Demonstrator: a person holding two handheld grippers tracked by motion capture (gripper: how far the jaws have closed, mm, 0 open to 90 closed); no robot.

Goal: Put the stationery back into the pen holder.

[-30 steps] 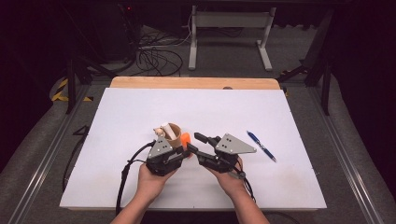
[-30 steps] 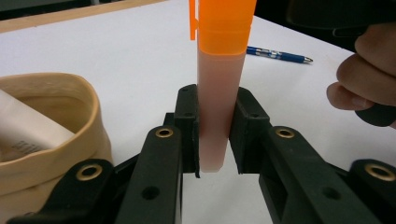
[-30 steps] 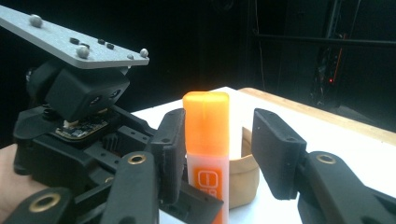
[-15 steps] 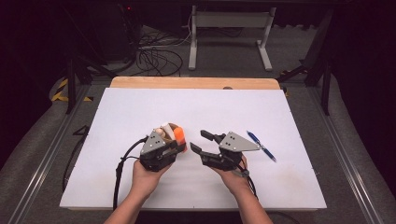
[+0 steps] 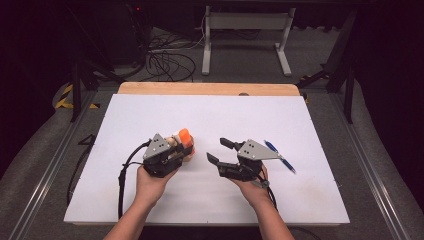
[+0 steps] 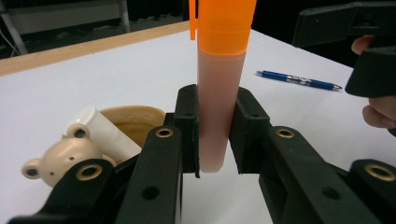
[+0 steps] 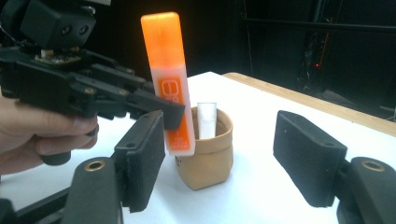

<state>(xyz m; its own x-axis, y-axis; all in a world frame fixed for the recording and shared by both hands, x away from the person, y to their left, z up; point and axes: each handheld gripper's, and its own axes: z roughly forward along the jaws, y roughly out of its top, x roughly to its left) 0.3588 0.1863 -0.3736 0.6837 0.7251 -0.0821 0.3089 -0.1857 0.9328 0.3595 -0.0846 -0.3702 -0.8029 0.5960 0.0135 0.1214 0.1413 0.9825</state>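
One orange highlighter (image 6: 220,88), one blue pen (image 5: 279,156), one tan pouch (image 7: 208,149) — holding perhaps two items — two hand-held grippers.

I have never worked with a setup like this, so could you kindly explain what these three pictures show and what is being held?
A person holds hand-operated tongs in each hand. The high view looks down on the white table. The other two pictures come from small cameras riding on each tool, looking along its black jaws. The left tongs are clamped on an upright orange highlighter. The right tongs are open and hold nothing. On the table stand a tan pouch holding a white tube, with a bear-shaped piece beside it, and a blue pen.
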